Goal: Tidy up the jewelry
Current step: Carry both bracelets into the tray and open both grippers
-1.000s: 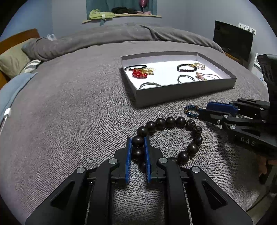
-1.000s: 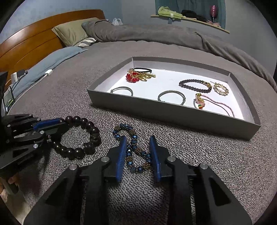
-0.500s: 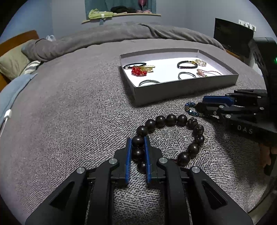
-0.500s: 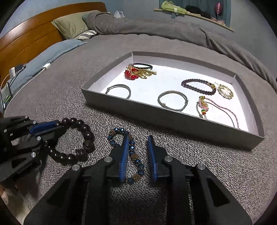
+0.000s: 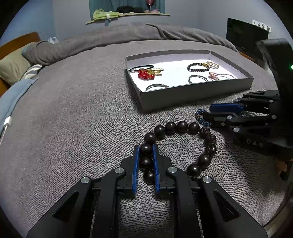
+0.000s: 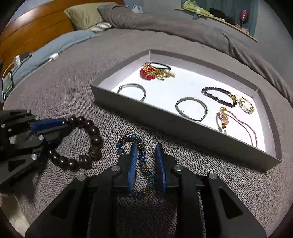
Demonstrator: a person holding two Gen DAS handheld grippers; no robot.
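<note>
A bracelet of big dark wooden beads lies on the grey blanket. My left gripper is shut on its near beads, and it enters the right wrist view from the left. To its right lies a twisted blue-and-gold bead bracelet. My right gripper straddles it, pads closed in on the strand that runs between them. From the left wrist view the right gripper shows with the blue bracelet poking out at its tips. Behind both stands the grey tray with a white floor.
In the tray lie a red-and-gold piece, two silver bangles, a dark bead bracelet, a gold piece and a pink cord. Pillows and headboard stand far left. The bed's edge is near.
The right gripper's pads have drawn closer together around the blue bracelet, and its view has rolled and edged toward the tray. The left gripper has stayed still on the dark beads.
</note>
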